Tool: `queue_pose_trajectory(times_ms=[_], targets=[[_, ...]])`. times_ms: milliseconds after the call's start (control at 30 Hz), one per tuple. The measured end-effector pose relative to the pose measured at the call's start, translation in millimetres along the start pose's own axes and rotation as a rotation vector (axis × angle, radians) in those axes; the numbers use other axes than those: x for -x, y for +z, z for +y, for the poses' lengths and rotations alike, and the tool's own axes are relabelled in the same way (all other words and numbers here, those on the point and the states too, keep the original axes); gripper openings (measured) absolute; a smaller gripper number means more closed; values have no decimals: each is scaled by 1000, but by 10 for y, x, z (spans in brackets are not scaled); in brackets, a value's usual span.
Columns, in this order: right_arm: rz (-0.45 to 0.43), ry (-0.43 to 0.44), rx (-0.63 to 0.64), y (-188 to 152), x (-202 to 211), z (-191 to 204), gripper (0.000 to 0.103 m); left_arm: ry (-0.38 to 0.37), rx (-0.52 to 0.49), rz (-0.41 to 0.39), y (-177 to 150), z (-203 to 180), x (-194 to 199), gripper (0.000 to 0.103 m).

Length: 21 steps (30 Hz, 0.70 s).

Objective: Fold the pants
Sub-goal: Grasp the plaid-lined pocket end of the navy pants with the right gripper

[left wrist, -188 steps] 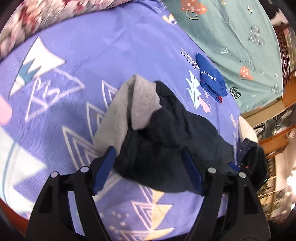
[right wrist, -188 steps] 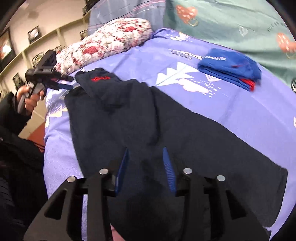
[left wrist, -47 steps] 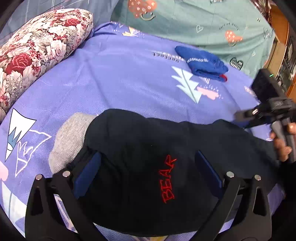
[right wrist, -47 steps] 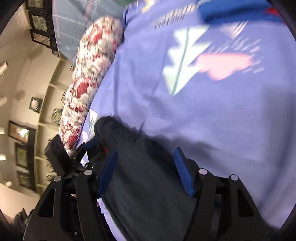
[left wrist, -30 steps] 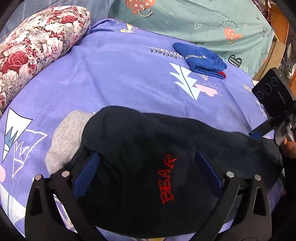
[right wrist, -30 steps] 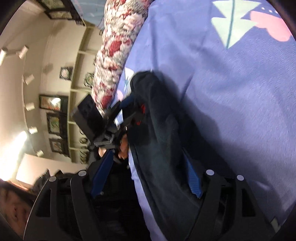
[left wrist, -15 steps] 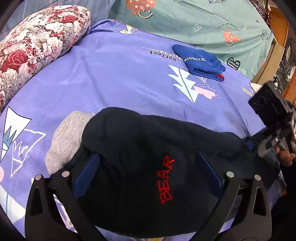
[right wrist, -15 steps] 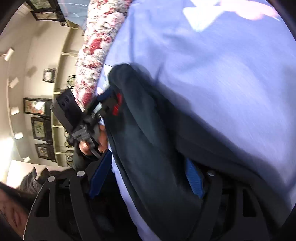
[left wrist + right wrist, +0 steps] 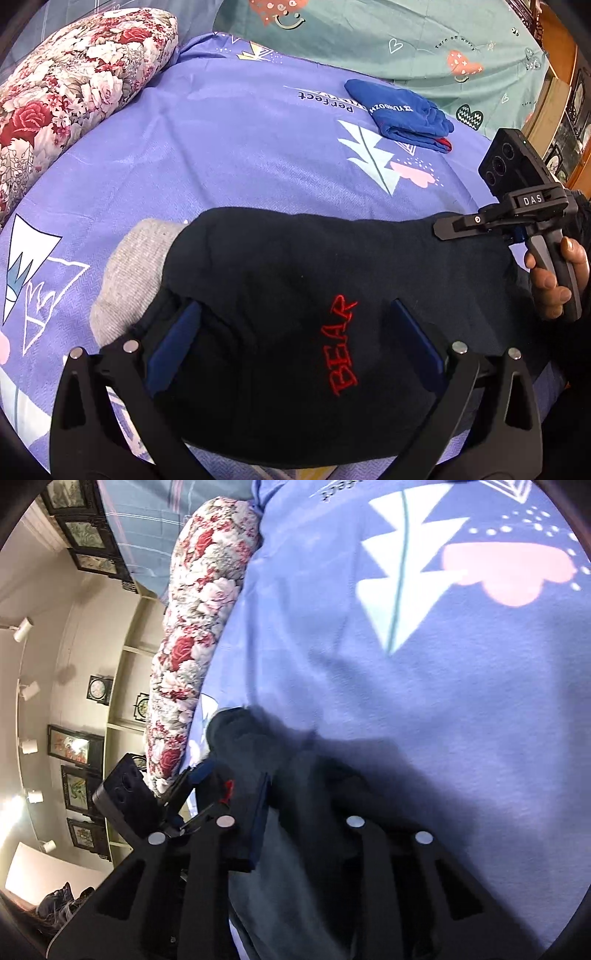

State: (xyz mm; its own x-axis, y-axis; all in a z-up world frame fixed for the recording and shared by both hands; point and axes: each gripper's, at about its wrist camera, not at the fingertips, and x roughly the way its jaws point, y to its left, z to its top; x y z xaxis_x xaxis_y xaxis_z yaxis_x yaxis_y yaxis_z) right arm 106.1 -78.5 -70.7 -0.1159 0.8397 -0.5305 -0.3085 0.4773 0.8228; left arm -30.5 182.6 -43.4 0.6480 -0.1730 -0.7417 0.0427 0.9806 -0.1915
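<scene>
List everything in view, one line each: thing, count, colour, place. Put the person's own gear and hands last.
pants: one pair, black with red BEAR lettering, bunched on the near part of the bed.
grey garment: one, grey, partly tucked under the pants' far left end.
folded blue garment: one, blue with a red edge, far on the bedsheet.
bedsheet: one, purple with printed trees.
floral pillow: one, red and white, far left.
green cover: one, teal with hearts, beyond the sheet.
framed pictures: several, dark frames, on wall shelves.
left gripper: one, black with blue pads, jaws wide around the pants.
right gripper: one, black, jaws closing with pants fabric between them.
hand: one, holding the right gripper's handle.
</scene>
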Motion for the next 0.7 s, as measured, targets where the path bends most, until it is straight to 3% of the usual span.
queue_pose_trajectory(times_ms=[100, 167, 267, 367, 500, 600, 633, 700], targets=[[-27, -57, -2, 41, 113, -32, 22, 10, -1, 10, 9, 5, -24, 101], [-128, -132, -10, 79, 391, -89, 36, 14, -1, 16, 12, 2, -36, 101], [-223, -146, -11, 67, 812, -70, 36, 16, 2, 14, 13, -1, -27, 101], [-217, -135, 29, -120, 901, 121, 39, 45, 8, -40, 21, -31, 87, 101], [-143, -139, 7, -529, 717, 214, 40, -36, -67, -100, 79, -335, 298, 101], [-136, -259, -10, -695, 535, 85, 40, 35, -166, -20, 105, -576, 74, 101], [-137, -284, -30, -713, 485, -23, 36, 59, -152, 27, 98, -548, -88, 101], [-188, -257, -49, -746, 563, -144, 28, 23, -78, 109, 118, -411, -248, 101]])
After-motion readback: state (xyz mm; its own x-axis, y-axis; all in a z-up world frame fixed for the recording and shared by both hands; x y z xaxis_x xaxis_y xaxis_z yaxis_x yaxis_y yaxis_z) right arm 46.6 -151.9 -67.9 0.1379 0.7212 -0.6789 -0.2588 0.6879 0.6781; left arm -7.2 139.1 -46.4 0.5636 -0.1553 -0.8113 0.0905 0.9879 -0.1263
